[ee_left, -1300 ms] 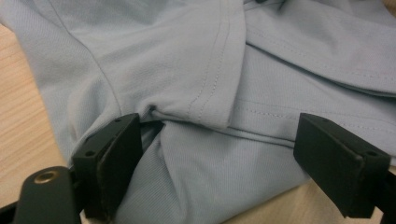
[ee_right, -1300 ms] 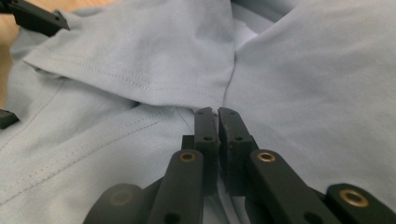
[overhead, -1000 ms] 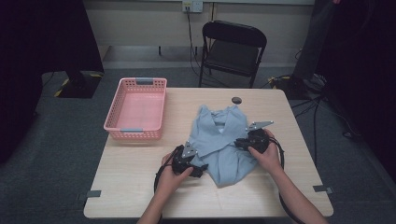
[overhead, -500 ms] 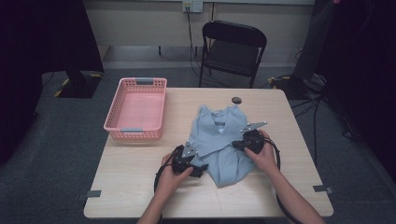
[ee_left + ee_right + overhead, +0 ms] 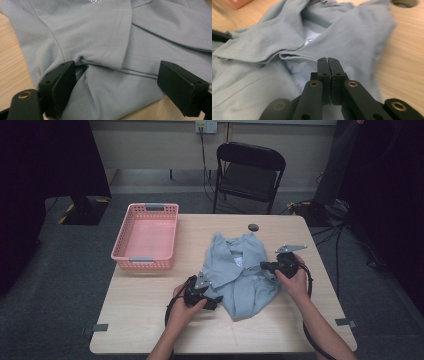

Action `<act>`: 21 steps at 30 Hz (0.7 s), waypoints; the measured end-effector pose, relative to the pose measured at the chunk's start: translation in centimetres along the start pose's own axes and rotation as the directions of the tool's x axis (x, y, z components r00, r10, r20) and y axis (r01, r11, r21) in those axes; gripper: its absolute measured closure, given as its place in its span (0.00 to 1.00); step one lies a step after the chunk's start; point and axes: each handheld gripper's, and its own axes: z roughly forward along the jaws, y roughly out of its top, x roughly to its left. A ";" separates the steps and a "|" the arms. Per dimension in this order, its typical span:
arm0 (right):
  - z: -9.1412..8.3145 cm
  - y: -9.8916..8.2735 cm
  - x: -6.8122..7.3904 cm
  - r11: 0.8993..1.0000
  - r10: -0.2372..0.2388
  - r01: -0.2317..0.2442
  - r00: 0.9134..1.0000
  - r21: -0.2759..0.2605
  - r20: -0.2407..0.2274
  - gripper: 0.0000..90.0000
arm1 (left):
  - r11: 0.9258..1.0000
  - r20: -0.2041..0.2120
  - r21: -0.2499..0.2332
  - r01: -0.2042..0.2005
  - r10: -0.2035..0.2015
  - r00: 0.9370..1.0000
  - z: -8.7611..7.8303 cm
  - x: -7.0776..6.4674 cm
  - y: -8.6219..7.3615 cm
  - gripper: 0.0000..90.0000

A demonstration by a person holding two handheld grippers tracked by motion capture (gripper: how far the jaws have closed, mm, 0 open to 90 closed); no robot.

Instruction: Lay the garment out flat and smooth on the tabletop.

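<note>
A light blue collared shirt (image 5: 240, 275) lies crumpled on the wooden table (image 5: 150, 320), collar toward the far side. My left gripper (image 5: 214, 301) rests at the shirt's near left edge. Seen from the left gripper view, the left gripper (image 5: 120, 87) is open, and its pads (image 5: 60, 85) straddle a seamed fold of the shirt (image 5: 105, 37) without pressing it. My right gripper (image 5: 266, 266) is over the shirt's right side. In its own view the right gripper (image 5: 327, 61) has its jaws together, pinching a raised ridge of the shirt (image 5: 274, 32).
A pink plastic basket (image 5: 145, 237) stands at the table's far left. A small dark round thing (image 5: 253, 226) lies beyond the collar. A black folding chair (image 5: 248, 172) stands behind the table. Cables trail from both grippers toward the near edge.
The right gripper slid left onto the shirt, then drew back to the right and slightly away from me. The left hand and gripper kept still.
</note>
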 end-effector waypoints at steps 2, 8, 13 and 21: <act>-0.5 -0.1 -0.6 1.000 0.019 -0.019 1.000 -0.013 0.003 0.99 | 1.000 0.000 0.000 0.000 0.000 1.000 0.0 0.0 0.0 0.17; -1.4 -0.7 -1.8 0.998 0.059 -0.058 0.998 -0.036 0.010 0.99 | 1.000 0.000 0.000 0.000 0.000 1.000 0.0 0.0 0.0 0.17; -1.6 -1.2 -2.3 0.997 0.069 -0.068 0.997 -0.038 0.024 0.99 | 1.000 0.000 0.000 0.000 0.000 1.000 0.0 0.0 0.0 0.17; -1.7 -1.5 -2.1 1.000 0.019 -0.020 0.999 -0.023 -0.033 0.93 | 1.000 0.000 0.000 0.000 0.000 1.000 0.0 0.0 0.0 0.17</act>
